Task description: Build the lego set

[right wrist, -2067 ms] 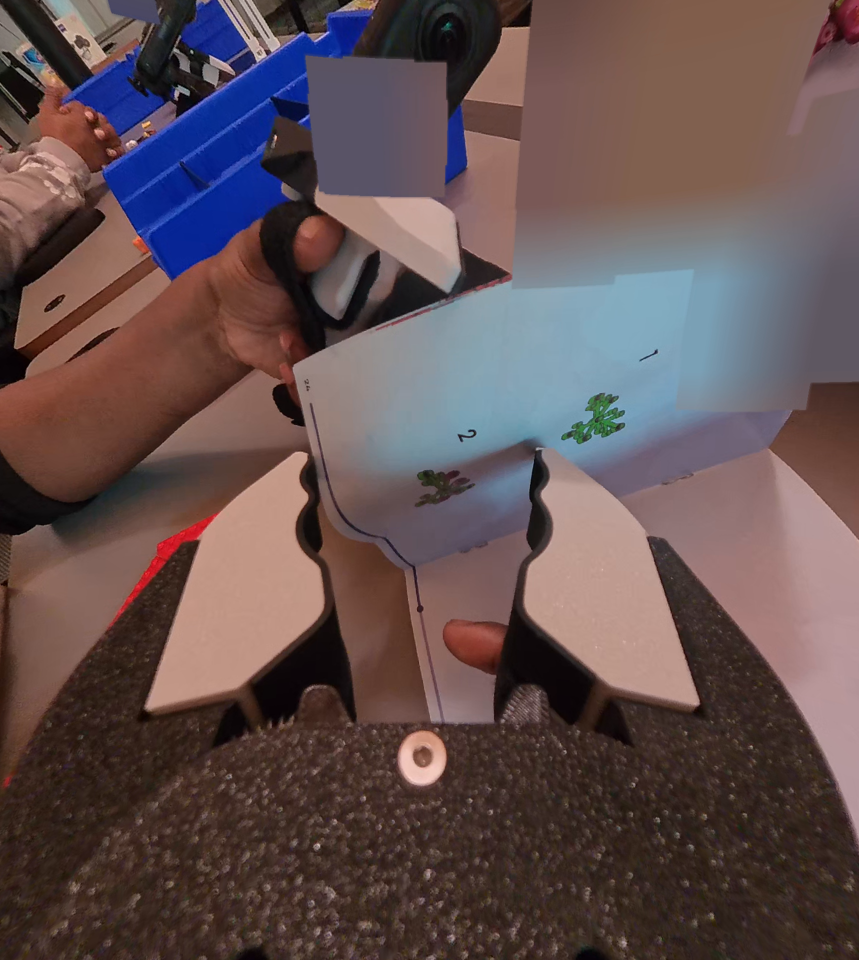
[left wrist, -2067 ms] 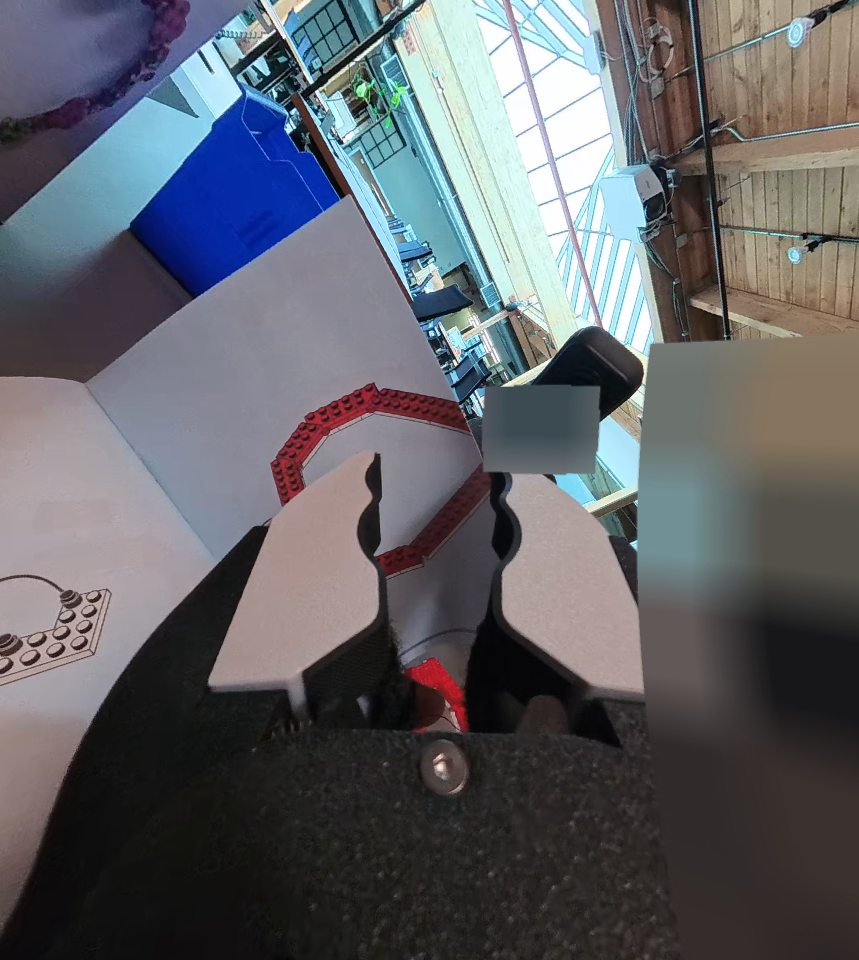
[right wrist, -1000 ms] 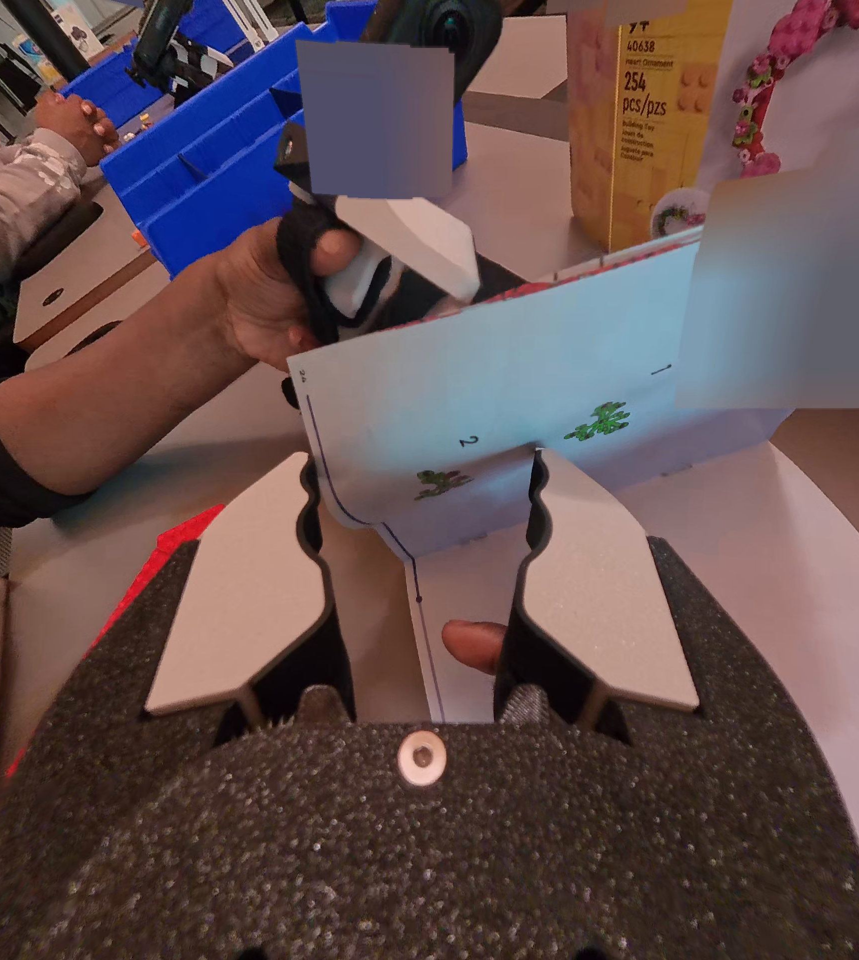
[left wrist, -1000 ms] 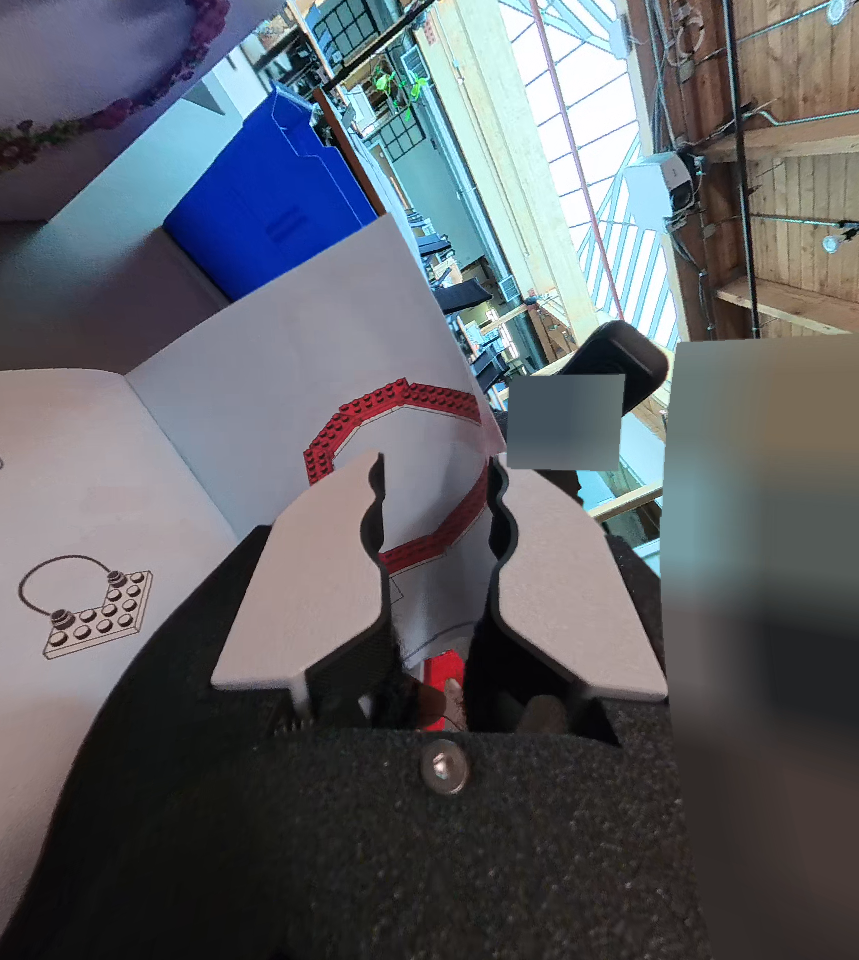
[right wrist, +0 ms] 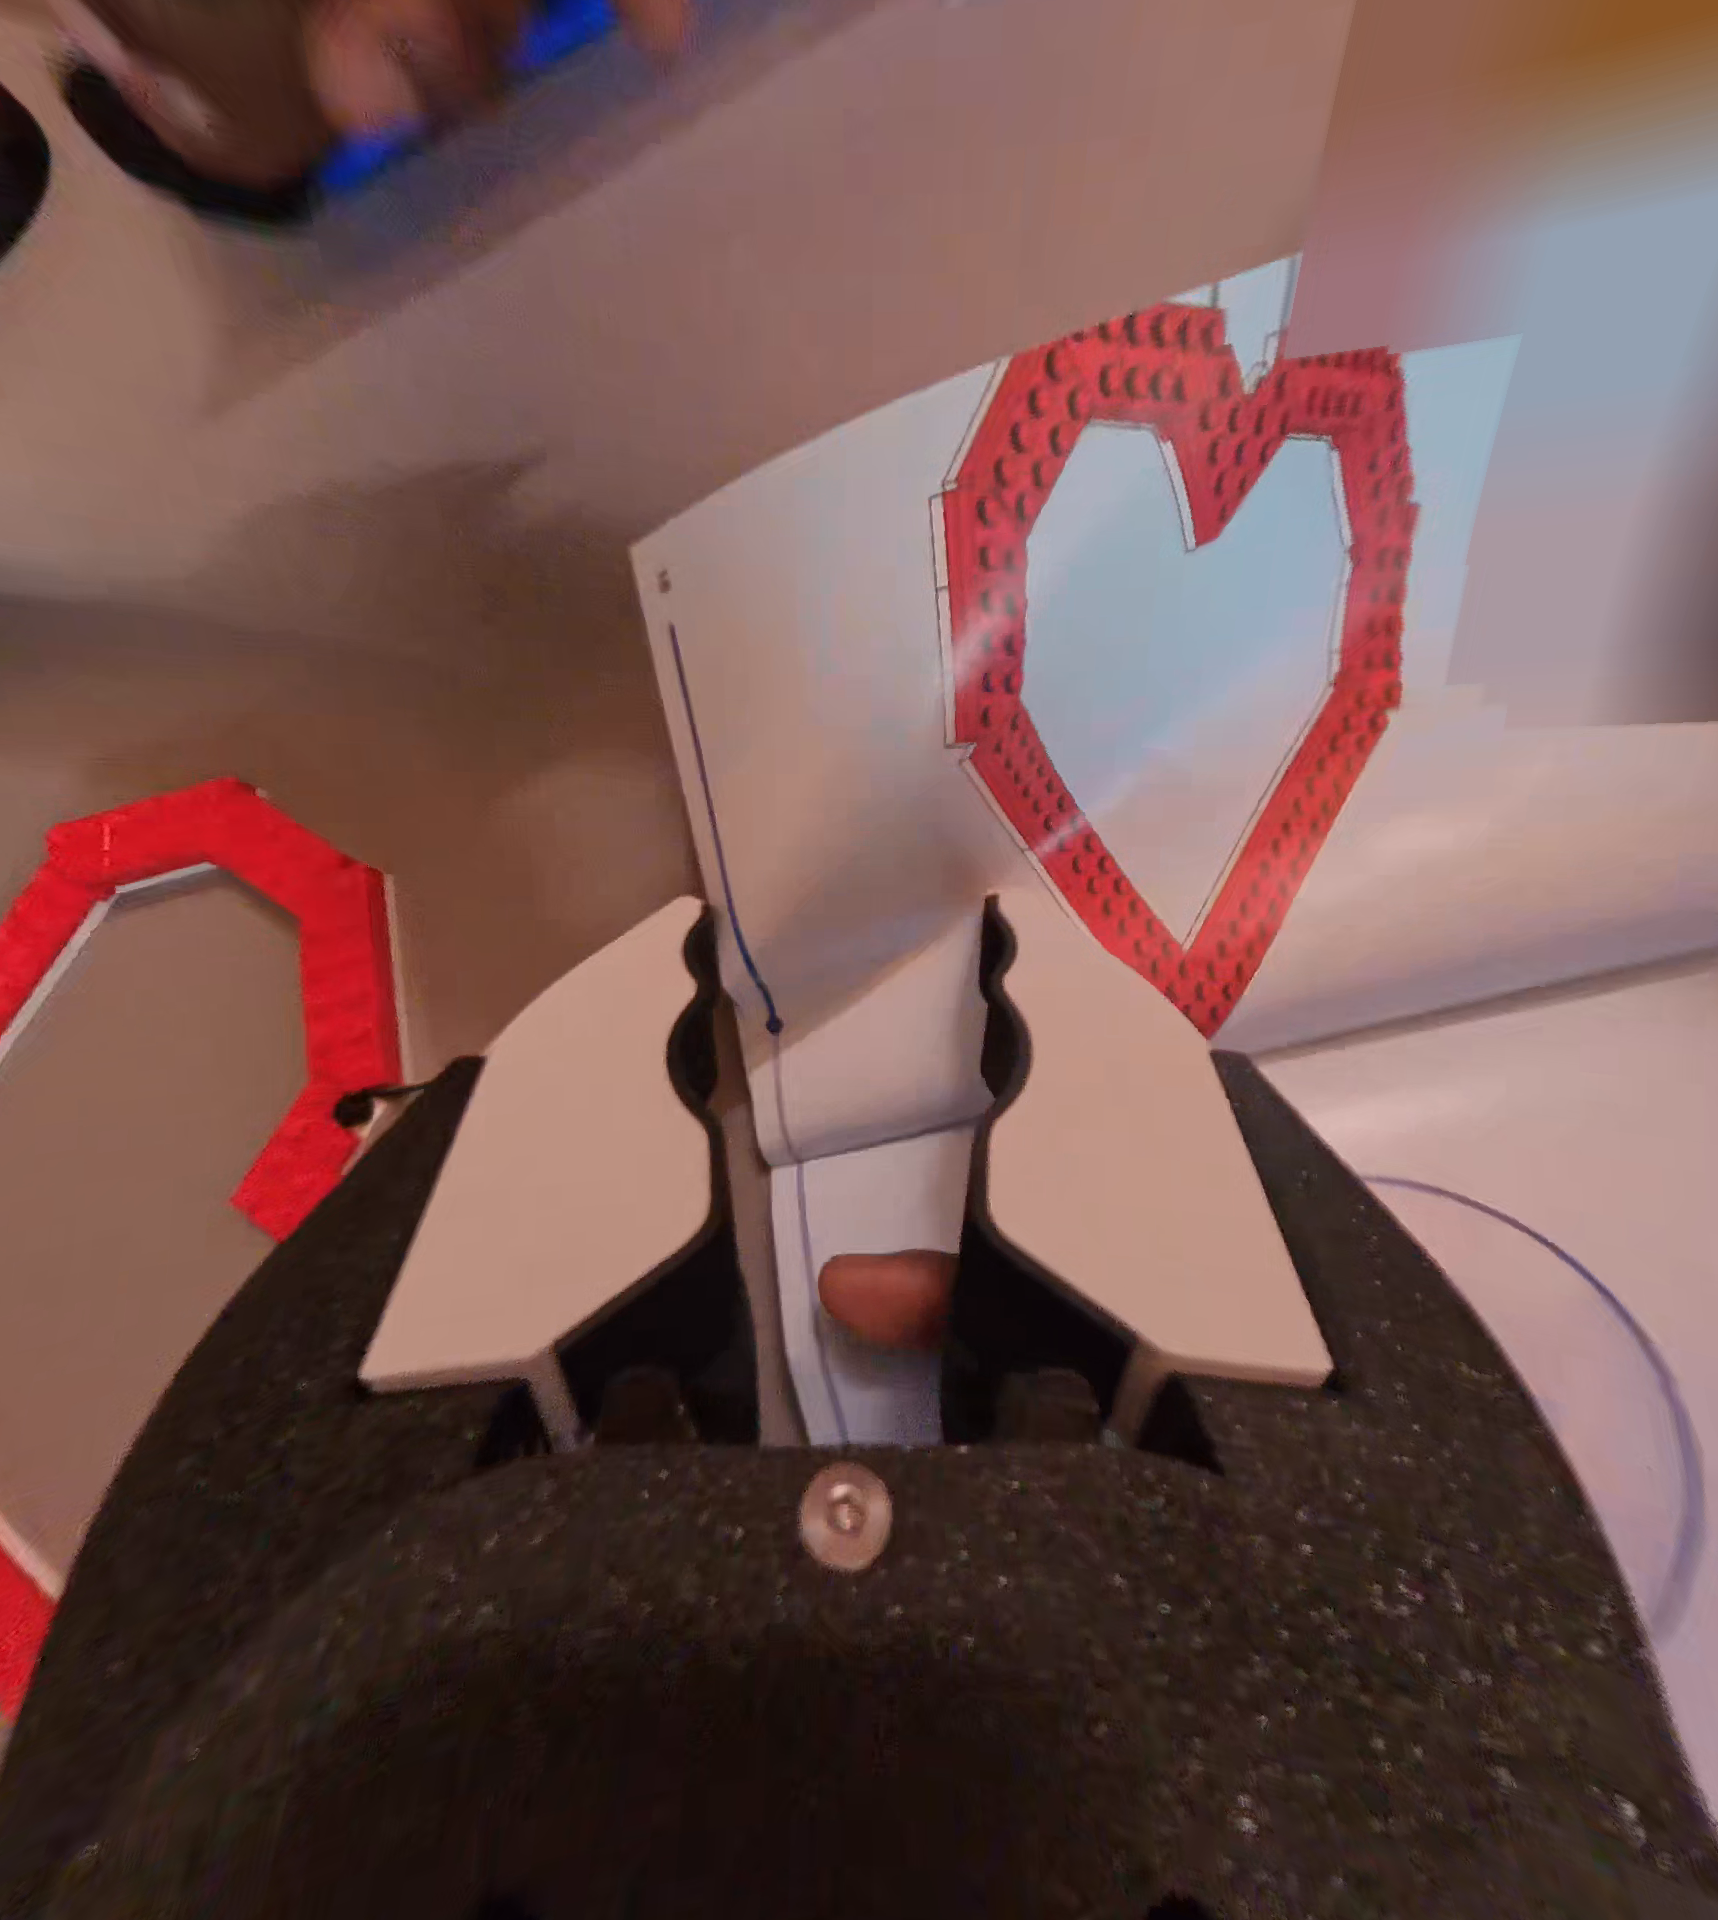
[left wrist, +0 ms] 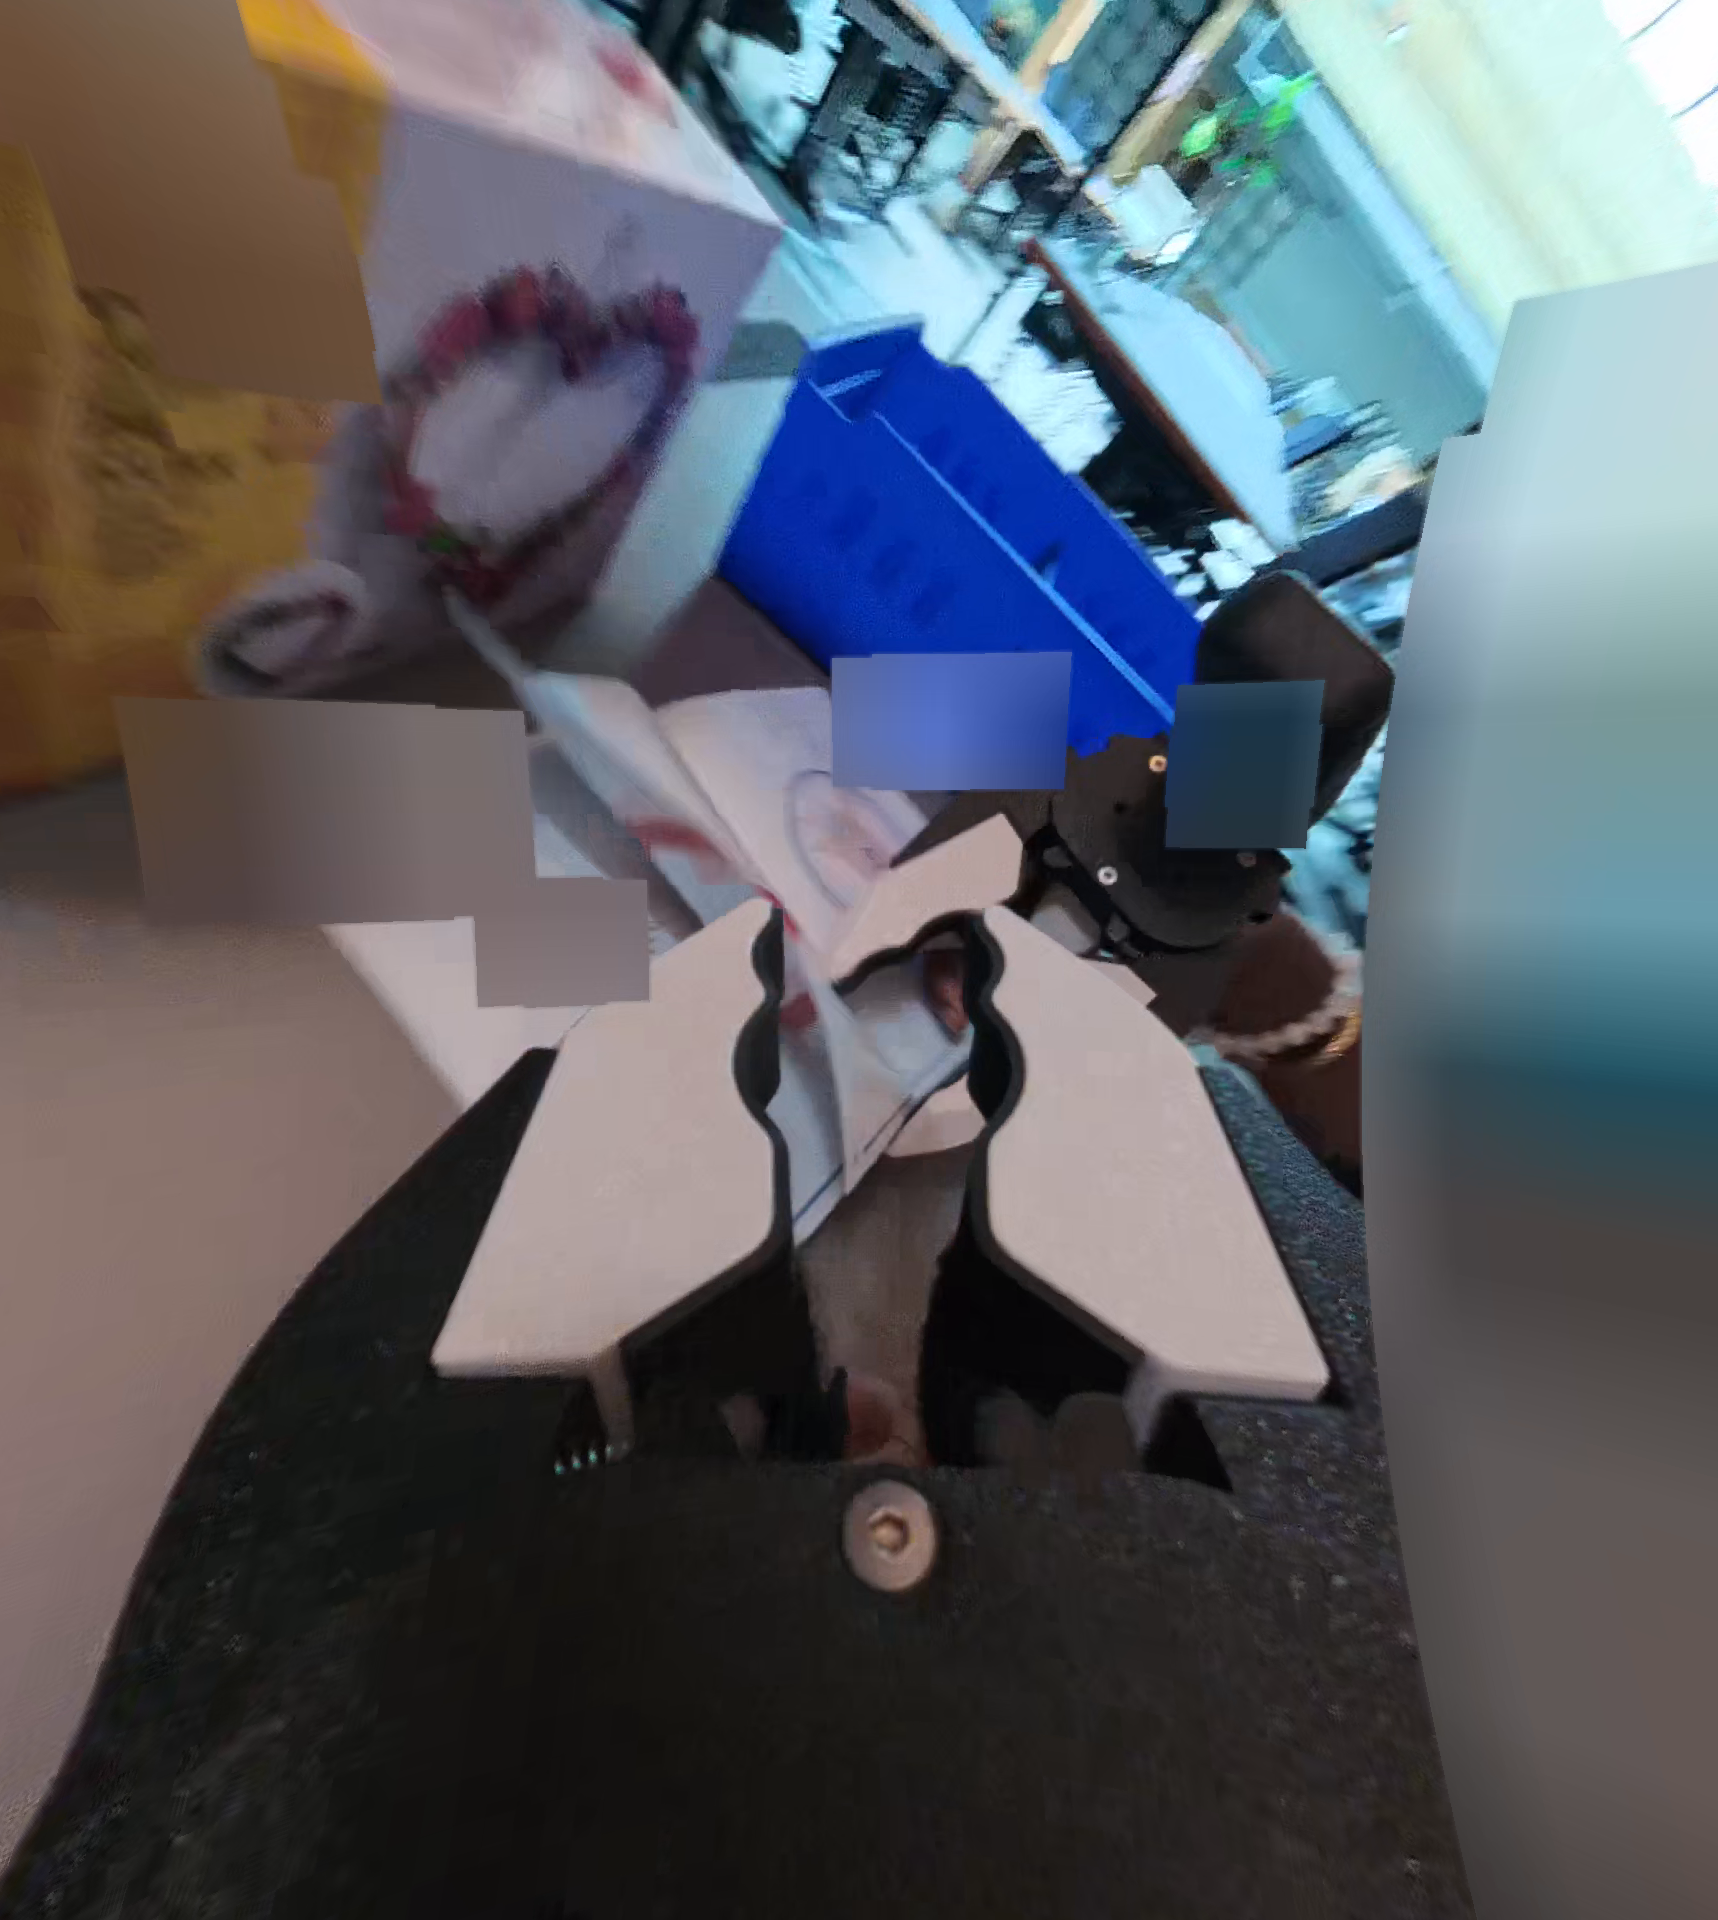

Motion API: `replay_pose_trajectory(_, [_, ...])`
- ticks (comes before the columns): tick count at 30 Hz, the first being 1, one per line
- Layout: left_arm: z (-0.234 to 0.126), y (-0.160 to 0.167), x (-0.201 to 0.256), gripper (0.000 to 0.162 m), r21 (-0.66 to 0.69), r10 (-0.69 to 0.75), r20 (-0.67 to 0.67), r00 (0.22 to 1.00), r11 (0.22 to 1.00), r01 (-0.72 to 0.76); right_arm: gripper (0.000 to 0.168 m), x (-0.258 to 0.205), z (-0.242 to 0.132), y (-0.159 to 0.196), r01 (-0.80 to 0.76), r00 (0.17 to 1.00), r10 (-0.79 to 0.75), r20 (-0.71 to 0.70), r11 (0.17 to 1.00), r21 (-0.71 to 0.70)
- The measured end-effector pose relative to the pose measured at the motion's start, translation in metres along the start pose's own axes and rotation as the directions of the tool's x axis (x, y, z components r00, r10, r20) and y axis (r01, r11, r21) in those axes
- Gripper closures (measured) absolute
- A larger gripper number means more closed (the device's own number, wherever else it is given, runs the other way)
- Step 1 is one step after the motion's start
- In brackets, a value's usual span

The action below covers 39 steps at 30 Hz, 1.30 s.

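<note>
Tan table (right wrist: 211,644) holds everything. Set's box (left wrist: 543,343), blurred, stands at the far side beside a blue bin (left wrist: 938,540). Open instruction booklet (right wrist: 834,727) lies right of centre, one page curled upright showing a red heart drawing. Red lego heart frame (right wrist: 211,862) lies flat on the table, left of the booklet. Right gripper (right wrist: 844,935) spread, page corner between its fingers, not pinched. Left gripper (left wrist: 876,956) part spread, page edge in the gap; grip unclear.

Open-plan workshop or makerspace, blue storage bins (left wrist: 948,540), long worktables (left wrist: 1146,343), shelving, bright windows (left wrist: 1707,114)
</note>
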<state>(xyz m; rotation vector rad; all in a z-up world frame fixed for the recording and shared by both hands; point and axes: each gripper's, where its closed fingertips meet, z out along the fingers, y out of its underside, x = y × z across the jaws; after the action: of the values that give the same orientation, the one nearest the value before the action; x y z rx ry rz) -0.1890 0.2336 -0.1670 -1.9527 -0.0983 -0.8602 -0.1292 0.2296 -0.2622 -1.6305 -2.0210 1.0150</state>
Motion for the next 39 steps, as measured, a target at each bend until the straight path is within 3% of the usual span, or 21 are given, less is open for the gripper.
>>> replay_pose_trajectory(3, [-0.016,0.002,-0.005,0.133,-0.047,0.178,0.175,0.968,0.984,-0.172,0.127,-0.003,0.012,0.003,-0.111,0.991,0.108,0.084,0.994,0.025])
replay_pose_trajectory(6, [-0.001,0.032,-0.002,0.139,-0.199,0.340,0.193,0.920,0.932,-0.303,0.120,-0.007,0.007,0.001,-0.190,0.970,0.180,0.161,0.981,0.047])
replay_pose_trajectory(12, [0.036,0.073,-0.021,0.147,-0.407,0.553,0.247,0.796,0.805,-0.432,0.108,-0.026,-0.001,0.008,-0.019,0.982,0.015,0.187,1.000,0.020])
replay_pose_trajectory(14, [0.033,0.085,-0.035,0.150,-0.468,0.558,0.267,0.786,0.788,-0.401,0.121,-0.032,-0.008,0.002,-0.032,0.973,0.017,0.230,0.998,0.062])
replay_pose_trajectory(17, [0.031,0.098,-0.045,0.153,-0.480,0.486,0.262,0.834,0.815,-0.324,0.168,-0.007,-0.029,-0.015,-0.240,0.958,0.204,0.203,0.955,0.174])
replay_pose_trajectory(20, [0.033,0.075,-0.028,0.153,-0.373,0.491,0.243,0.837,0.843,-0.386,0.168,0.038,-0.035,0.005,-0.426,0.905,0.422,0.058,0.892,0.150])
replay_pose_trajectory(23, [0.050,0.061,0.008,0.156,-0.284,0.581,0.117,0.806,0.797,-0.533,0.168,0.044,-0.031,0.008,-0.531,0.847,0.523,0.089,0.832,0.159])
replay_pose_trajectory(28, [0.096,0.103,0.017,0.162,-0.455,0.517,-0.074,0.853,0.744,-0.490,0.168,0.028,-0.016,0.008,-0.685,0.713,0.651,0.260,0.726,0.058])
replay_pose_trajectory(29, [0.098,0.116,0.012,0.162,-0.518,0.474,-0.088,0.876,0.729,-0.447,0.168,0.028,-0.011,0.012,-0.713,0.681,0.682,0.267,0.700,0.029])
replay_pose_trajectory(32, [0.095,0.120,0.007,0.162,-0.526,0.401,-0.068,0.913,0.764,-0.374,0.168,0.028,-0.008,0.015,-0.774,0.593,0.733,0.334,0.633,-0.014])
replay_pose_trajectory(35, [0.094,0.120,0.007,0.162,-0.525,0.442,-0.070,0.894,0.746,-0.410,0.168,0.035,-0.007,0.014,-0.773,0.599,0.739,0.309,0.634,-0.019])
replay_pose_trajectory(39, [0.094,0.120,0.007,0.162,-0.498,0.442,-0.051,0.895,0.766,-0.407,0.168,0.092,-0.007,0.005,-0.753,0.658,0.739,0.143,0.644,0.137])
